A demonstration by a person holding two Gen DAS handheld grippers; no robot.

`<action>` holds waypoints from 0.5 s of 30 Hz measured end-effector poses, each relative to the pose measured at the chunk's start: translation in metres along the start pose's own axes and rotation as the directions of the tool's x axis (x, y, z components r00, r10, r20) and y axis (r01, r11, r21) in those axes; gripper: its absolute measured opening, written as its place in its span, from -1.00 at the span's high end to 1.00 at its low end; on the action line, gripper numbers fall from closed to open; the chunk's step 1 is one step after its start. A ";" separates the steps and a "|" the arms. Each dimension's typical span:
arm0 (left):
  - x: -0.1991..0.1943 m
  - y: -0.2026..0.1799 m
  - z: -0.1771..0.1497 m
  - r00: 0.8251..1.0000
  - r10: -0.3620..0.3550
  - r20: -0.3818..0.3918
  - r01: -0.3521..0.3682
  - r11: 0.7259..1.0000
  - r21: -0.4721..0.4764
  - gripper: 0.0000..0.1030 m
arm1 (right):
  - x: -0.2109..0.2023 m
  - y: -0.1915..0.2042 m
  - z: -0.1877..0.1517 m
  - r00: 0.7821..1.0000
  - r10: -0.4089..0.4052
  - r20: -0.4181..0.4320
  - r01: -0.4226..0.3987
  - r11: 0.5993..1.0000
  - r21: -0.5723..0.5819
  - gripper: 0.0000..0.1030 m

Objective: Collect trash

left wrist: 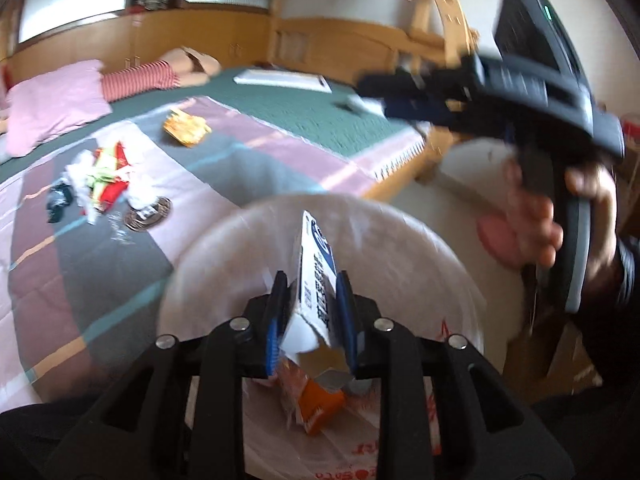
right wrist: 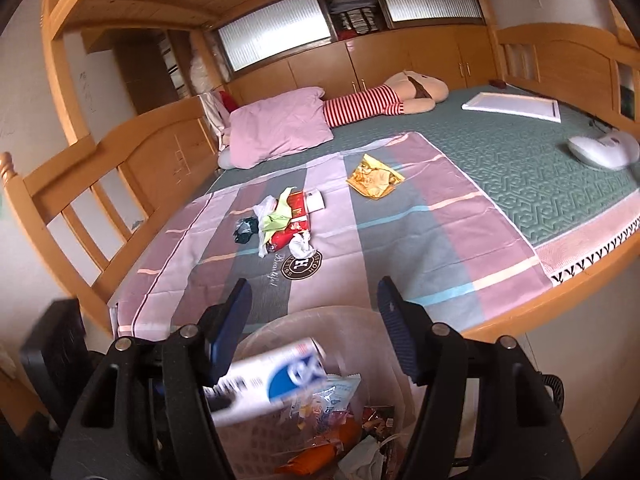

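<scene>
Clamped between our left gripper's (left wrist: 311, 304) blue pads, a white and blue carton (left wrist: 316, 268) stands tilted over the bag-lined trash bin (left wrist: 208, 256), with an orange wrapper (left wrist: 320, 404) lying inside the bin below it. Beyond the bin, on the pink and grey quilt (left wrist: 100, 264), we see a heap of wrappers (left wrist: 102, 180) and a yellow wrapper (left wrist: 186, 126) farther off. Our right hand (left wrist: 560, 216) grips its tool's handle beside the bin.

From the right wrist view, our right gripper (right wrist: 314, 318) hovers over the bin (right wrist: 320, 320), jaws wide apart around nothing. Just under them the carton (right wrist: 272, 376) sits blurred above the bin's litter. Past the bin the quilt (right wrist: 400, 248) carries the wrapper heap (right wrist: 284, 224) and yellow wrapper (right wrist: 374, 176); a pink pillow (right wrist: 276, 132) lies farther back on the wooden bed.
</scene>
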State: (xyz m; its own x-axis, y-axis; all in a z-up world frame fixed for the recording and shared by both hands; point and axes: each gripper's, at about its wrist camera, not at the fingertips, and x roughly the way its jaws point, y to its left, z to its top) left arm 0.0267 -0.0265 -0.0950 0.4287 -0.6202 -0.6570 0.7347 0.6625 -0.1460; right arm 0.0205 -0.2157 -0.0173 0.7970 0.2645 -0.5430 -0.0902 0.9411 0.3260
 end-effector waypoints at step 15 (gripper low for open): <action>-0.024 0.036 0.005 0.983 0.139 0.119 -0.113 0.973 -0.204 -0.52 | 0.010 0.001 -0.007 0.999 0.002 -0.037 -0.002 1.000 0.013 -0.25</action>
State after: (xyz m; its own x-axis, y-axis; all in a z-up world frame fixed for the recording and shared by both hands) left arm 0.0458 0.0103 -0.0810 0.5860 -0.5677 -0.5782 0.5591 0.7998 -0.2186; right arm 0.0242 -0.2104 -0.0278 0.7744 0.2739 -0.5703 -0.0833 0.9377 0.3372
